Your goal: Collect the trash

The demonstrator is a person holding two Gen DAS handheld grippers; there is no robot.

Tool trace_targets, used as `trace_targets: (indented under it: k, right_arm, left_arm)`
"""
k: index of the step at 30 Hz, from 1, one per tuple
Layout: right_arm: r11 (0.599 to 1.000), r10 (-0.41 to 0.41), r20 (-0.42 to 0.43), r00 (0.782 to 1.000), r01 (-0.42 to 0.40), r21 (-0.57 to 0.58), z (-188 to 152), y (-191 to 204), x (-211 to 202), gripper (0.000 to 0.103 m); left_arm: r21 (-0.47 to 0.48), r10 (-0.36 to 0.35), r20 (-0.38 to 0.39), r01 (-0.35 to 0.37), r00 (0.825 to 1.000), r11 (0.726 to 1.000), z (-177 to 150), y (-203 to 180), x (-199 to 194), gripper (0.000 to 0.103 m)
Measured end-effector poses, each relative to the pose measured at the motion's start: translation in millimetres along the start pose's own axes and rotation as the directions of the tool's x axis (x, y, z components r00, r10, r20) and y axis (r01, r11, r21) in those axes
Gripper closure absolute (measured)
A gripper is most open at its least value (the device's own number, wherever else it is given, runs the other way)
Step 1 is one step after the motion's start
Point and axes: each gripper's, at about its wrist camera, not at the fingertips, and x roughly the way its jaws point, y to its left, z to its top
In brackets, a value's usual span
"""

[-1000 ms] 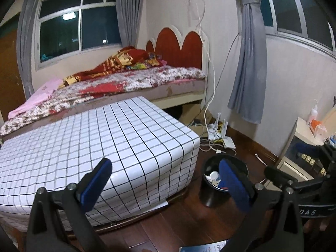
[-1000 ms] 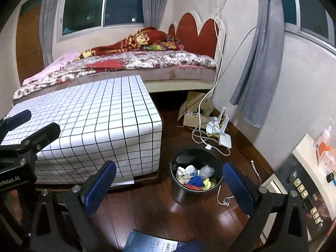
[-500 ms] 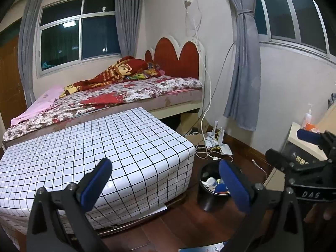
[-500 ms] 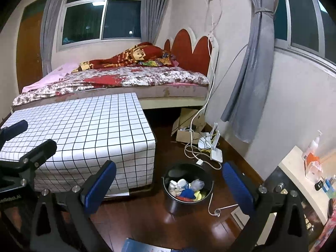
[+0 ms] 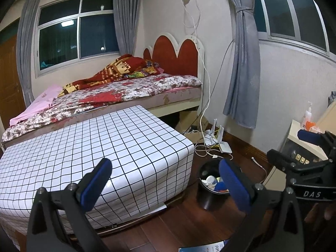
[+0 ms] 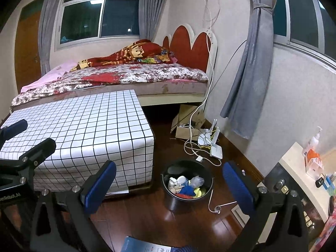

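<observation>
I am holding left gripper (image 5: 166,180) and right gripper (image 6: 170,180) released, empty; black bin (image 6: 187,185) holding collected trash; checked table (image 6: 84,126) showing nothing left.

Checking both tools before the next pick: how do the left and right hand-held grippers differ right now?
Little differs. The left hand-held gripper looks across the checked table, with the bin partly behind its right finger. The right hand-held gripper has the bin framed between its fingers. Shared: both are wide open, empty, with blue pads, above the wooden floor.
</observation>
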Motion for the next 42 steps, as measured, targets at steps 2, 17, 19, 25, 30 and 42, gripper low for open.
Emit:
trace_targets:
  k: [2, 17, 19, 25, 30, 42]
  right_arm:
    - [1.0, 0.0, 0.001, 1.0, 0.0, 0.001, 0.0, -0.1, 0.0, 0.001]
    - [1.0, -0.003, -0.008, 1.0, 0.004, 0.002, -2.9, -2.4, 1.0, 0.001]
    - [1.0, -0.002, -0.009, 1.0, 0.002, 0.003, -3.2, -3.4, 0.6, 0.001]
    - [1.0, 0.001, -0.01, 1.0, -0.001, 0.001, -4.2, -4.6, 0.7, 0.001]
    - [1.0, 0.001, -0.01, 1.0, -0.001, 0.002, -4.1, -5.5, 1.3, 0.001]
    - [1.0, -0.003, -0.005, 1.0, 0.003, 0.01, -3.4, -6.0, 0.9, 0.001]
  left_arm:
    - [0.01, 0.003, 0.003, -0.004, 1.0, 1.0, 1.1, 0.3, -0.1, 0.001]
    - [0.005, -0.005, 0.004, 0.005, 1.0, 1.0, 2.2, 1.4, -1.7, 0.001]
    - [0.002, -0.005, 0.004, 0.005, 1.0, 1.0, 2.7, 1.8, -2.1, 0.001]
    - [0.002, -0.011, 0.001, 0.011, 1.0, 1.0, 3.2, 1.7, -1.2, 0.001]
    - [0.001, -0.011, 0.002, 0.011, 1.0, 1.0, 3.5, 0.9, -1.4, 0.001]
    - [0.002, -0.017, 0.001, 0.017, 1.0, 1.0, 3.4, -2.8, 0.0, 0.001]
